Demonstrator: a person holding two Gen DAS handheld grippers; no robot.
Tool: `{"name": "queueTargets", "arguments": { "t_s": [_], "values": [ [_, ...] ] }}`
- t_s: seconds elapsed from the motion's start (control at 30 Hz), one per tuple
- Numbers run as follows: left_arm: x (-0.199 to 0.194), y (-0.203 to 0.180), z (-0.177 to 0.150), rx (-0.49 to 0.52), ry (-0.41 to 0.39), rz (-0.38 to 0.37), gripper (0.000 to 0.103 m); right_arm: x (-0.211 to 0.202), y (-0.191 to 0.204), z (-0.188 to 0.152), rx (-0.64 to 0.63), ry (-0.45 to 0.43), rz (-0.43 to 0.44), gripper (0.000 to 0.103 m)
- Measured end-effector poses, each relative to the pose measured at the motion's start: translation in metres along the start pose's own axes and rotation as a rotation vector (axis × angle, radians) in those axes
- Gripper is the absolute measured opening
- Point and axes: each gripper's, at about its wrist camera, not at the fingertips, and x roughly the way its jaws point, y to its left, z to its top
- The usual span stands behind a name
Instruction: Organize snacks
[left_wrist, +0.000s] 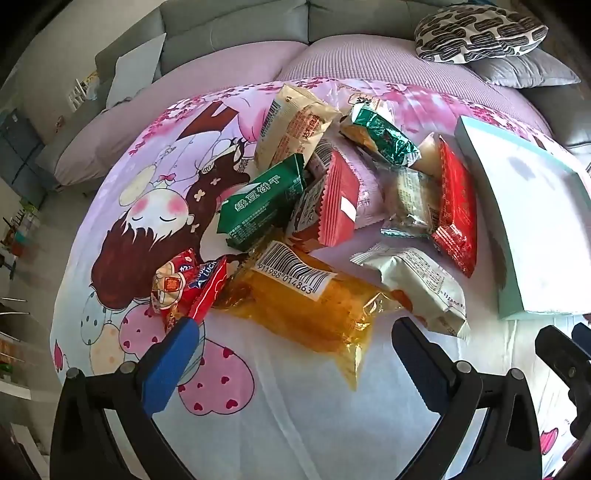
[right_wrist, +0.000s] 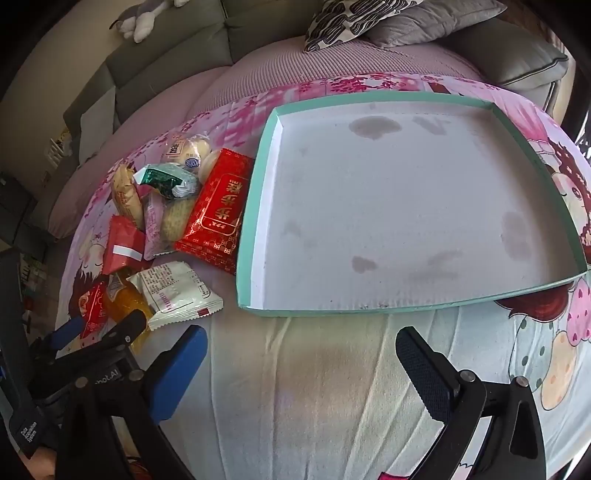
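A heap of snack packets lies on the cartoon-print cloth (left_wrist: 280, 413): an orange transparent packet (left_wrist: 306, 306), a green one (left_wrist: 258, 206), a beige one (left_wrist: 295, 125), a red one (left_wrist: 454, 214) and a white one (left_wrist: 421, 284). My left gripper (left_wrist: 295, 325) is open and hovers at the near end of the orange packet, pads apart from it. To the right lies a shallow teal tray (right_wrist: 255, 206), white inside with nothing in it. My right gripper (right_wrist: 301, 332) is open over bare cloth just in front of the tray. The left gripper (right_wrist: 99, 325) shows at the right wrist view's lower left.
Small red candy packets (left_wrist: 184, 288) lie beside my left blue finger (left_wrist: 170, 365). Behind the cloth runs a grey sofa (left_wrist: 236, 33) with a patterned cushion (left_wrist: 476, 33) and a grey pillow (left_wrist: 524, 70). A plush toy (right_wrist: 140, 18) sits on the sofa back.
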Motion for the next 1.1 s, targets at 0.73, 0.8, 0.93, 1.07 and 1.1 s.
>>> {"name": "queueTargets", "arguments": {
  "t_s": [0.73, 0.8, 0.93, 1.07, 1.1],
  "values": [
    [0.019, -0.008, 0.0, -0.007, 0.031, 0.004, 0.103, -0.003, -0.003, 0.004, 0.005, 0.007, 0.007, 0.103],
    [0.019, -0.009, 0.0, -0.004, 0.033, 0.004, 0.103, -0.003, -0.002, 0.003, 0.004, 0.007, 0.007, 0.103],
    [0.021, -0.01, 0.0, 0.0, 0.039, 0.005, 0.103, -0.003, -0.003, 0.003, 0.003, 0.008, 0.006, 0.103],
    [0.021, -0.01, 0.0, 0.002, 0.039, 0.003, 0.103, -0.003, -0.003, 0.003, 0.002, 0.008, 0.007, 0.103],
    [0.021, -0.01, 0.0, 0.002, 0.039, 0.003, 0.103, -0.003, -0.003, 0.003, 0.002, 0.008, 0.006, 0.103]
  ]
}}
